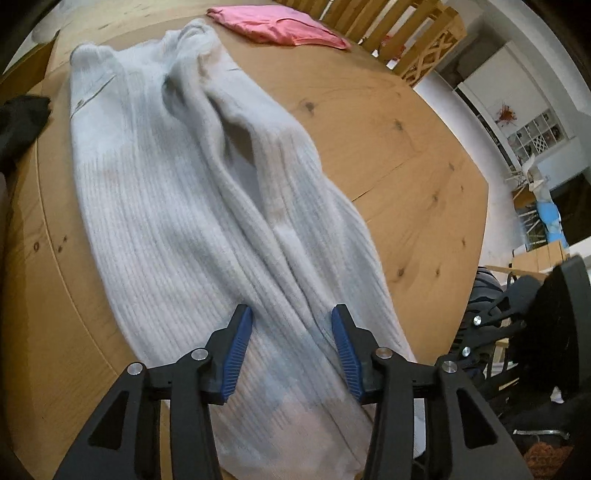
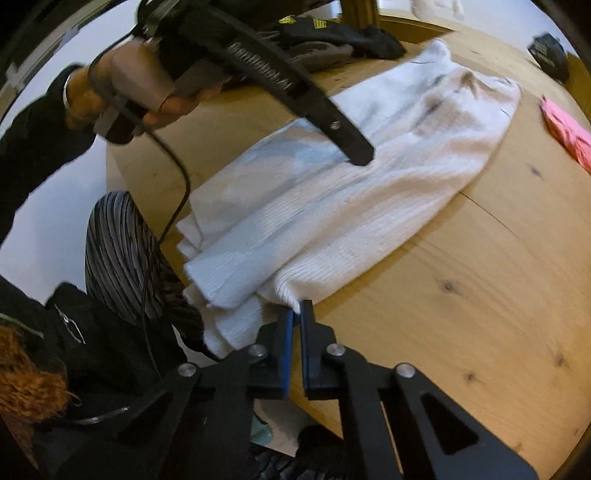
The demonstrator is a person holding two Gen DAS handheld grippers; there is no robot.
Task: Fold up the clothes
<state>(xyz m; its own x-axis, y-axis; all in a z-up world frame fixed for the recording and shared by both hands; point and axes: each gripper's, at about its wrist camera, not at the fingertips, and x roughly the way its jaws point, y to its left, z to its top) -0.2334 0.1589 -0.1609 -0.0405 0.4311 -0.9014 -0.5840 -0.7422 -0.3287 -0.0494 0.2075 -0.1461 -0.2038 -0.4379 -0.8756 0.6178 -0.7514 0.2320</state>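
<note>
The white ribbed knit garment stretches lengthwise away from both tongs: right gripper pinches its near corner, left gripper hangs spread above its near end

White ribbed sweater, pink garment, black clothes, knotty tan wooden table.

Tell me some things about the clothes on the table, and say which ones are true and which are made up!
1. The white sweater lies on a wooden table. True.
2. The left gripper is squeezed shut. False: its jaws stand apart over the sweater.
3. The right gripper is closed at the sweater's edge. True.
4. The pink garment lies on top of the sweater. False: it lies apart, farther back on the table.
5. The sweater hangs on a chair. False: it lies on the table.
</note>
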